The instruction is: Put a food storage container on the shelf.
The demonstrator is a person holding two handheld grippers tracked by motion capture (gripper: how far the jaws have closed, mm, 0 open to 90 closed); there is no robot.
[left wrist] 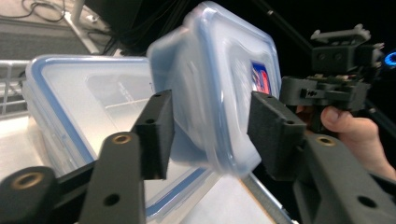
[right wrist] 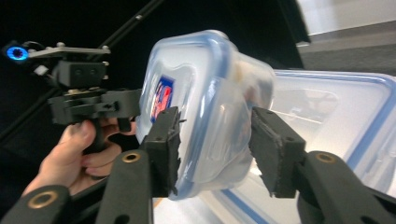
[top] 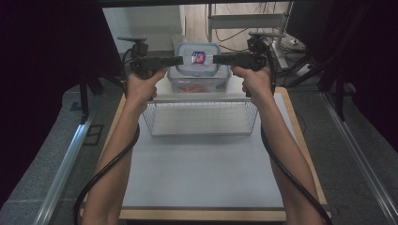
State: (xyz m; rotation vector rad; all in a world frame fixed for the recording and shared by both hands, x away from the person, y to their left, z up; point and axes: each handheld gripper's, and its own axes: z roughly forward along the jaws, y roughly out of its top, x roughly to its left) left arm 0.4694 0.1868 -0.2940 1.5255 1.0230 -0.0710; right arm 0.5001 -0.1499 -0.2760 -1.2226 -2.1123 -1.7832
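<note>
Both claws, left claw and right claw, clamp the small container mid-lift; next likely lowering into wire basket.

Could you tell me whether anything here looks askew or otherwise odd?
Yes: the small lidded container is tipped on edge, gripped from both sides by the left gripper and right gripper, above the large lidded container beyond the wire basket.

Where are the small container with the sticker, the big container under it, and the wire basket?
small container (top: pixel 198 58): high view, on its lid by the sticker.
big container (left wrist: pixel 74 95): left gripper view, on its clear lid.
wire basket (top: pixel 199 117): high view, on its front wall.
</note>
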